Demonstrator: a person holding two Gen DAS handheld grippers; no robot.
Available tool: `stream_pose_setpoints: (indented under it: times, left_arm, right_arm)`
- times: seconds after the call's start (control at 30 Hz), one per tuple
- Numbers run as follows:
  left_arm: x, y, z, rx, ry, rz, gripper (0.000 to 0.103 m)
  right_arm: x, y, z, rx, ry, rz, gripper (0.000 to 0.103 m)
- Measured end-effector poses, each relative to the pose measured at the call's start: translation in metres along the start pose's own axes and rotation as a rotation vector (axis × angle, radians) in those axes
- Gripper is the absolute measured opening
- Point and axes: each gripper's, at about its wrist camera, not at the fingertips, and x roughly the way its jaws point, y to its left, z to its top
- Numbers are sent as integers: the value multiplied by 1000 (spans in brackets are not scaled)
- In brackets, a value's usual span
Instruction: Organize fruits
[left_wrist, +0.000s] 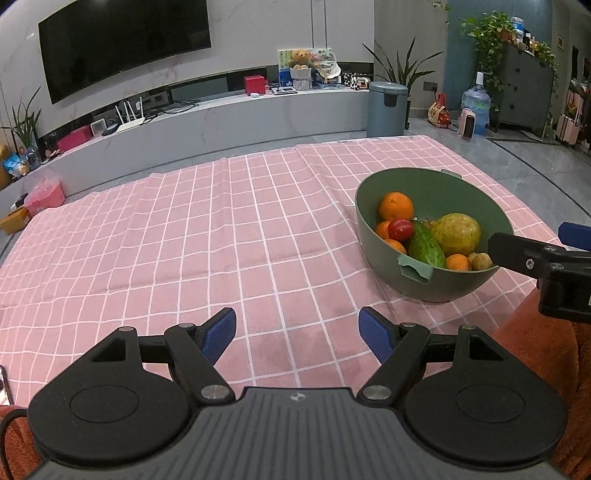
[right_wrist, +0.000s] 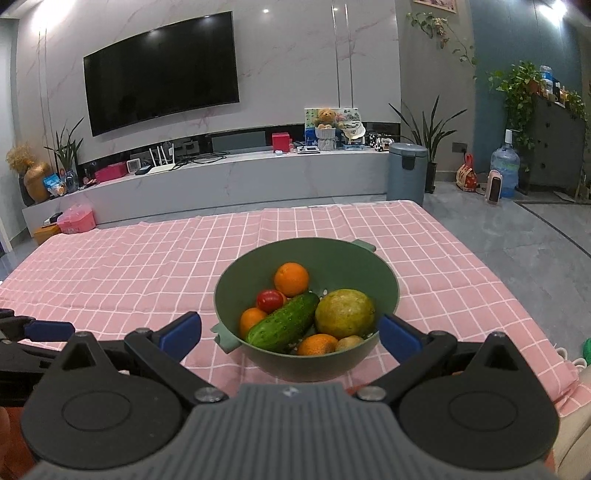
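Note:
A green bowl (right_wrist: 351, 266) stands on the pink checked tablecloth (right_wrist: 147, 266). It holds a large orange (right_wrist: 291, 278), a red tomato (right_wrist: 270, 300), a cucumber (right_wrist: 283, 326), a yellow-green round fruit (right_wrist: 345, 314), smaller oranges (right_wrist: 317, 344) and a small brown fruit (right_wrist: 349, 342). My right gripper (right_wrist: 290, 334) is open and empty, its fingers on either side of the bowl's near rim. My left gripper (left_wrist: 297, 332) is open and empty over the cloth, left of the bowl (left_wrist: 436, 184). The right gripper's fingers (left_wrist: 517, 251) show at the right edge of the left wrist view.
A TV (right_wrist: 159, 70) hangs above a long low console (right_wrist: 221, 177) with clutter behind the table. A grey bin (right_wrist: 407, 173), plants and a water bottle (right_wrist: 504, 166) stand on the floor at the right. An orange seat (left_wrist: 543, 350) lies at the table's near edge.

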Motion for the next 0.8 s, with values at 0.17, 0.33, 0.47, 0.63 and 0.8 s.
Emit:
stream_pose_setpoints:
  times: [0.17, 0.33, 0.47, 0.63, 0.8]
  left_arm:
    - [0, 0, 1, 1, -3, 3, 89]
    - [-1, 0, 2, -1, 5, 3, 89]
    - [-1, -1, 2, 1, 5, 2, 89]
    - [-2, -1, 2, 0, 1, 4, 89]
    - [-2, -2, 2, -1, 0, 4, 89]
  right_arm:
    - [1, -1, 0, 4, 2, 3, 98]
    - [1, -1, 0, 6, 2, 6, 98]
    - [2, -2, 0, 8, 3, 8, 98]
    - [2, -2, 0, 5, 2, 8, 98]
    - [3, -2, -1, 7, 0, 9, 98]
